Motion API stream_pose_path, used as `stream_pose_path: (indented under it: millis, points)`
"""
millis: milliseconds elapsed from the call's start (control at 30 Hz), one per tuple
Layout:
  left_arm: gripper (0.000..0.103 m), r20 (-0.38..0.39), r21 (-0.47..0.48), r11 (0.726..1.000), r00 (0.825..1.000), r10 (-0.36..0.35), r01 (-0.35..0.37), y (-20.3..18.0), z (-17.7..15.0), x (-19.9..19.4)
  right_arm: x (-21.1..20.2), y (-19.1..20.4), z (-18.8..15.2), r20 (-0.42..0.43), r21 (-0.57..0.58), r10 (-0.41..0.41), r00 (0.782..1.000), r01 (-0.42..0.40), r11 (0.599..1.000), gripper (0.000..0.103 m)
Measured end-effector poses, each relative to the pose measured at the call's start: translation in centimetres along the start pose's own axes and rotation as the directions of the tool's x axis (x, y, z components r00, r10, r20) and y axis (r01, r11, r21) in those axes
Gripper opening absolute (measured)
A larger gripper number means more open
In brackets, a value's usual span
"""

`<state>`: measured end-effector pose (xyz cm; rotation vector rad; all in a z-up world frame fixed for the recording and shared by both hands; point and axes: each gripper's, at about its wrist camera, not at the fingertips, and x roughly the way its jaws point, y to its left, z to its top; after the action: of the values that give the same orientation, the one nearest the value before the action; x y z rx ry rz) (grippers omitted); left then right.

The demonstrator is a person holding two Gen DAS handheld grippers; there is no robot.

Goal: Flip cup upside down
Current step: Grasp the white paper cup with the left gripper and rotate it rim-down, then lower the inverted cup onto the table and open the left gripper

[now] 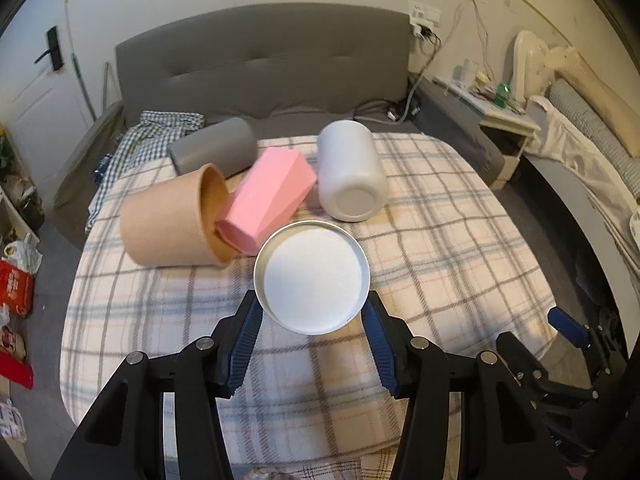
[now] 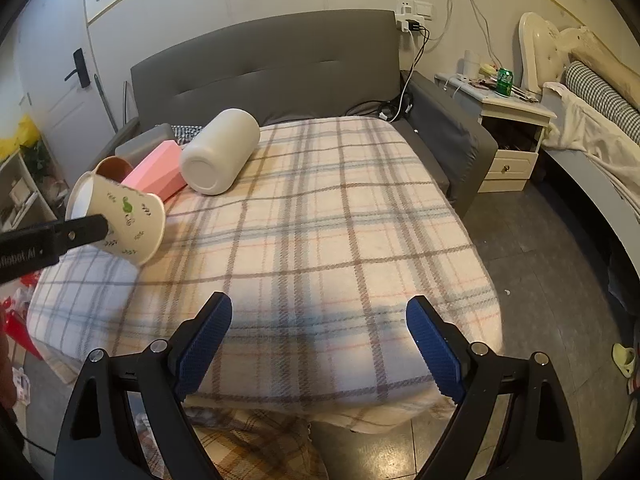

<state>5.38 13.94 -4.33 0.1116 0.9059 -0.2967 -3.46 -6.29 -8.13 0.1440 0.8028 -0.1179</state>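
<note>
Held tilted in mid-air over the near left of the plaid blanket, white printed cup pinched at mid-wall by left gripper, seemingly light, rigid, slick, likely breakable; right gripper spread, idle.

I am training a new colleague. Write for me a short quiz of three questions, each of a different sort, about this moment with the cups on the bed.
1. True or false: the left tongs grip the white paper cup with green leaf print by its sides.
2. Multiple choice: the right tongs are A) shut on a cup, B) open and holding nothing, C) out of view.
3. Fill in: the pink faceted cup has its lower end inside the mouth of the ______ round cup, which lies on its side on the checked blanket.

Key
1. True.
2. B.
3. Brown. The large white cylindrical bottle also lies on its side, next to them.
</note>
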Motion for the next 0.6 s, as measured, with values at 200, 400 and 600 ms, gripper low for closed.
stream_pose_path:
  millis: [200, 400, 600]
  points:
    - [0.053, -0.052, 0.048, 0.999, 0.999, 0.002, 0.000, -0.9, 1.4, 1.8, 0.2, 0.1, -0.1, -0.005, -0.004, -0.002, 1.000, 0.002, 1.000, 0.089]
    - [0.071, 0.003, 0.085, 0.996, 0.999, 0.033, -0.033, -1.0, 1.2, 1.6, 0.4, 0.1, -0.1, -0.010, -0.006, -0.006, 1.000, 0.006, 1.000, 0.089]
    - [0.071, 0.063, 0.050, 0.999, 0.998, -0.001, -0.002, -0.2, 1.0, -0.8, -1.1, 0.6, 0.6, 0.011, -0.025, -0.012, 1.000, 0.012, 1.000, 0.089]
